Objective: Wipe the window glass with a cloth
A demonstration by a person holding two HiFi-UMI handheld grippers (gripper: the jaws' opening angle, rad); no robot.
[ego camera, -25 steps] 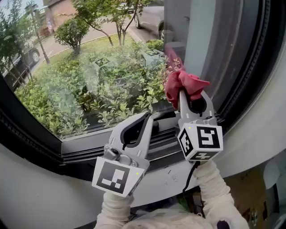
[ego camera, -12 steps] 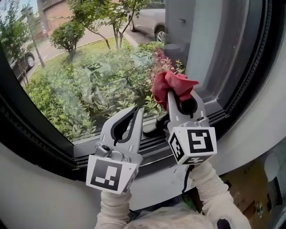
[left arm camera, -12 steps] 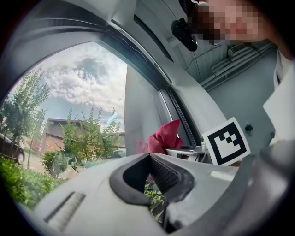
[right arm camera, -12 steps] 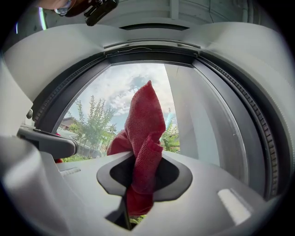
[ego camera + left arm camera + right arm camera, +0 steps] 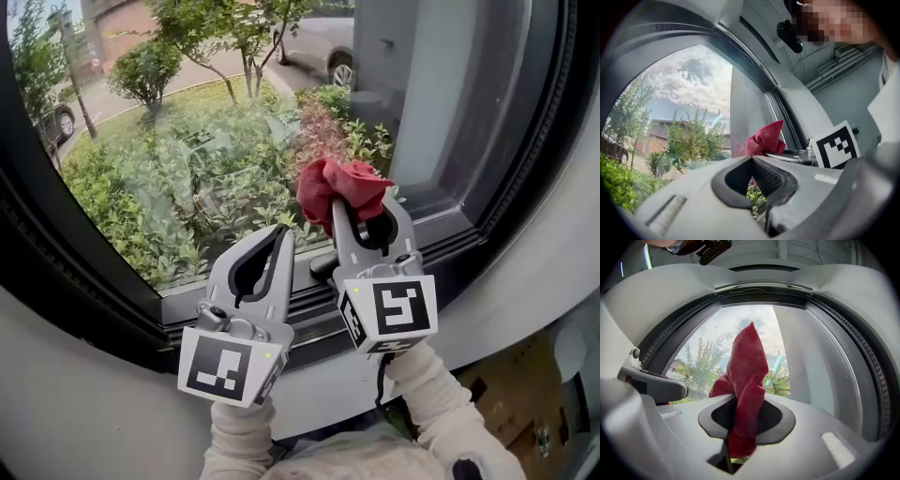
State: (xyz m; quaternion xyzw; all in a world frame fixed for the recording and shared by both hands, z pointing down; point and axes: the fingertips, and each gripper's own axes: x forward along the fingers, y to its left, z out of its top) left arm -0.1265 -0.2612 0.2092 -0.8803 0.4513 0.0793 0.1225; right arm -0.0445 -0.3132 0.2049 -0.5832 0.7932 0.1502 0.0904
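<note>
Readable text: none.
Left gripper point(image 5: 282, 232) cube point(image 5: 231, 369): black-and-white square marker, no characters.
Right gripper point(image 5: 364, 217) cube point(image 5: 392, 311): same kind of marker, no characters.

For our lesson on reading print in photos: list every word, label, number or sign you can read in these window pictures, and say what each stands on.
No readable words or numbers anywhere.
Left marker cube: a black-and-white square pattern, not letters.
Right marker cube: the same kind of pattern, no text.
Parked car outside: any plate is too small to read.
</note>
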